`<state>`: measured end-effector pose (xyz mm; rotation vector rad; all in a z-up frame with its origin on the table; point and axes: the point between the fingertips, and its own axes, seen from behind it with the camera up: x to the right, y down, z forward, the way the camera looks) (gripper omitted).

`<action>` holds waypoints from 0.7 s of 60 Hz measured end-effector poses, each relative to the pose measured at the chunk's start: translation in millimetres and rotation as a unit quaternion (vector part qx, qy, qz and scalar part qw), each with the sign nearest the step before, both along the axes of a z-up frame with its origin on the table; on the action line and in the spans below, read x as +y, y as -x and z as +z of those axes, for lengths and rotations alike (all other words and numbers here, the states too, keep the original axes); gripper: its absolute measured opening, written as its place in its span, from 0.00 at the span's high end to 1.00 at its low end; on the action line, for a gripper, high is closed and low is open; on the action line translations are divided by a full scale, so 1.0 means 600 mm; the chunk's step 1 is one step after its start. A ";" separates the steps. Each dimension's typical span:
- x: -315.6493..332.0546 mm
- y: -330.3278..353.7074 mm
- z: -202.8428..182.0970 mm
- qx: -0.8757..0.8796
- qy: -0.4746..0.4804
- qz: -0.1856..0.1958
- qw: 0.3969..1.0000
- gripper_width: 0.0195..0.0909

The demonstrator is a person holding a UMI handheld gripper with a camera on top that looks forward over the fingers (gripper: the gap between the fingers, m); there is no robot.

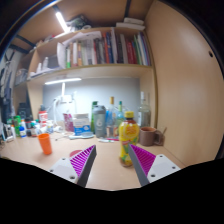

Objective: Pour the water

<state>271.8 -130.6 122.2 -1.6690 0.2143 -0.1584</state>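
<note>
**Gripper held open short of the bottle**

The gripper (113, 160) was seen spread wide with nothing held. A yellow-capped bottle (128, 138) stood just ahead of its right finger, at the frame's centre right. Bare counter (30, 160) lay at lower left, an orange cup (45, 143) beyond. Cluttered bottles (100, 120) lined the back wall under a bookshelf (90, 70).

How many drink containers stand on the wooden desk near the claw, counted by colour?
Orange plastic cup: 1
Yellow-labelled plastic bottle, just ahead of the claw's open fingers: 1
Brown ceramic mug: 1
Total: 3
The clear bottles at the back of the light wooden desk are too crowded to count.
</note>
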 end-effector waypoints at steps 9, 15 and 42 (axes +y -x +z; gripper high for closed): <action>0.063 -0.065 -0.029 0.026 0.009 -0.012 1.000 0.24; 0.095 -0.096 -0.035 0.010 0.011 -0.019 1.000 0.24; 0.211 -0.180 -0.076 0.010 0.013 -0.053 0.998 0.55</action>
